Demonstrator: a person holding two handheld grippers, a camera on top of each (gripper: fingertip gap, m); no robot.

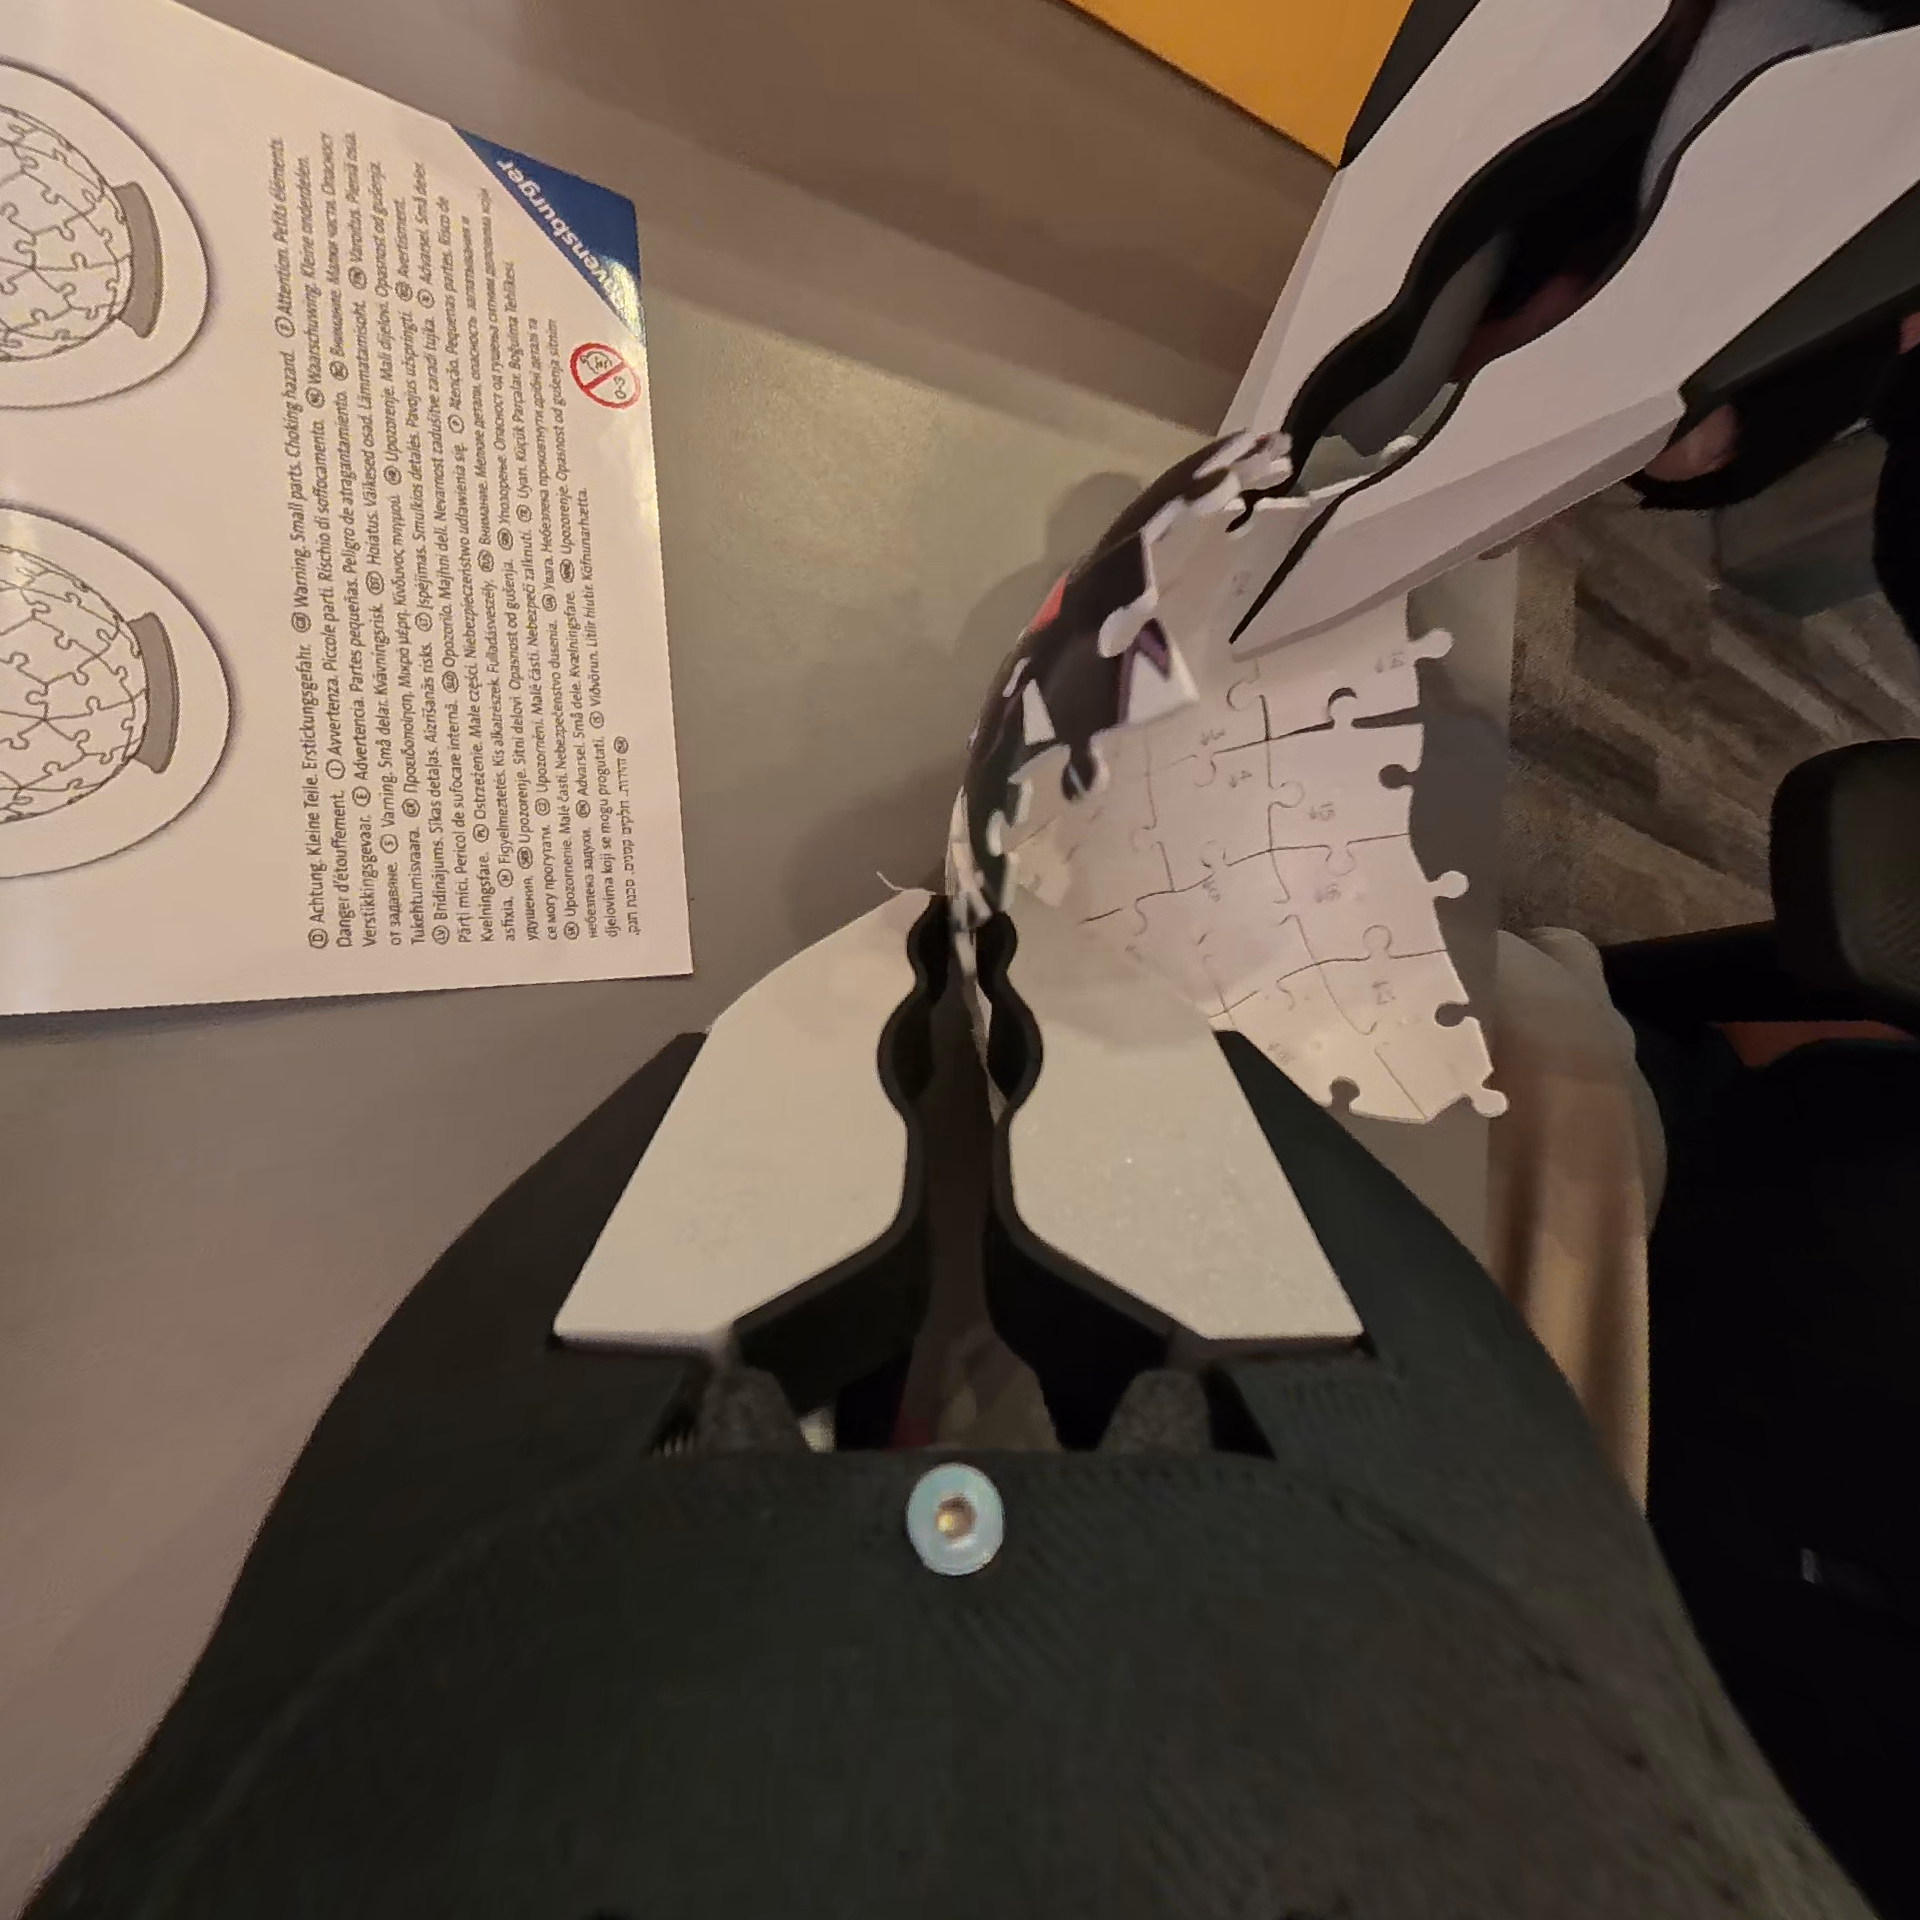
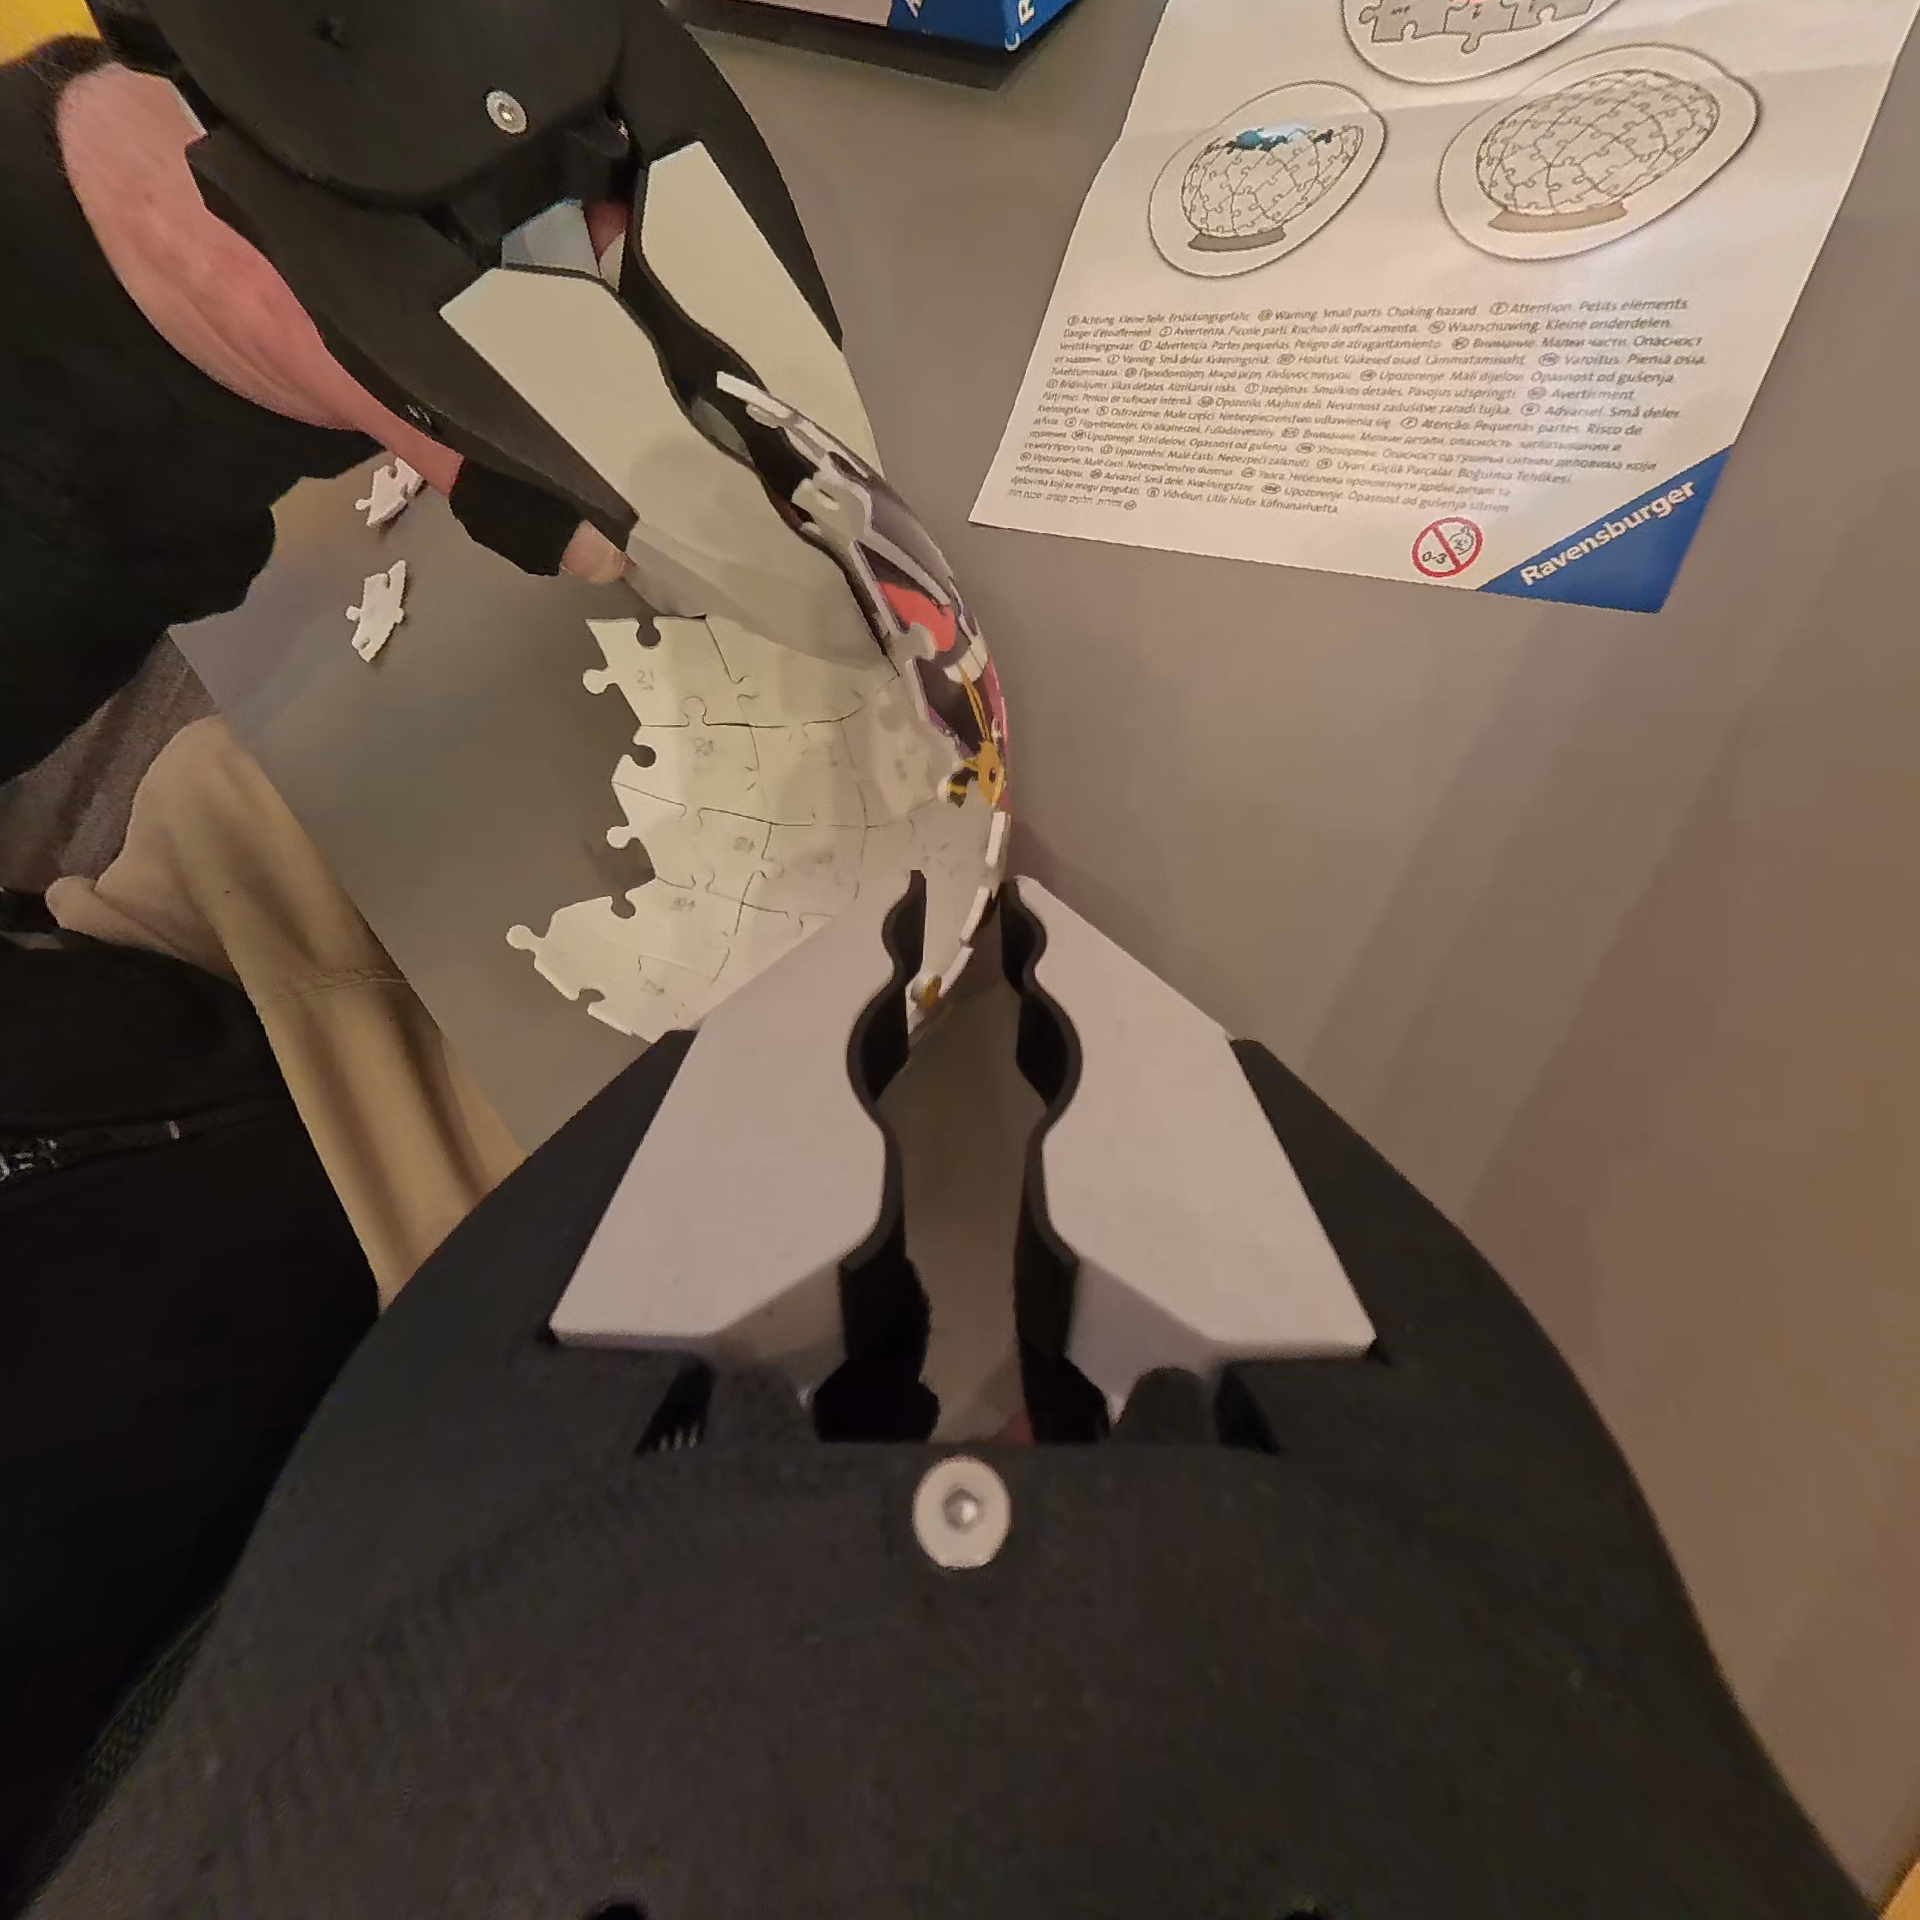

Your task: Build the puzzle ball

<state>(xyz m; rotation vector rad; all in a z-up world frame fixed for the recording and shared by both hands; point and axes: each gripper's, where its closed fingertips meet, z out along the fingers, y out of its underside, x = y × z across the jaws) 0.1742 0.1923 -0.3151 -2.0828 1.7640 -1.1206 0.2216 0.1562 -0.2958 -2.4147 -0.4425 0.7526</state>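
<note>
A partly built puzzle ball shell (image 1: 1278, 831) is held above the grey table (image 1: 831, 520). Its inside is white and its outer face is printed in black, red and yellow. My left gripper (image 1: 968, 925) is shut on the shell's lower rim. My right gripper (image 1: 1252, 530) is clamped on the opposite rim, at the upper right of the left wrist view. In the right wrist view the shell (image 2: 769, 810) sits between my right gripper (image 2: 964, 904), closed on its near rim, and my left gripper (image 2: 883, 561) on its far rim. Two loose white pieces (image 2: 376, 608) lie on the table at the left.
A printed instruction sheet (image 1: 364, 520) lies flat on the table and also shows in the right wrist view (image 2: 1403, 364). A blue box corner (image 2: 966, 16) is at the far edge. A beige cloth (image 2: 260, 883) and a dark chair (image 1: 1849, 831) are past the table edge. Left tips to right tips: about 7 centimeters.
</note>
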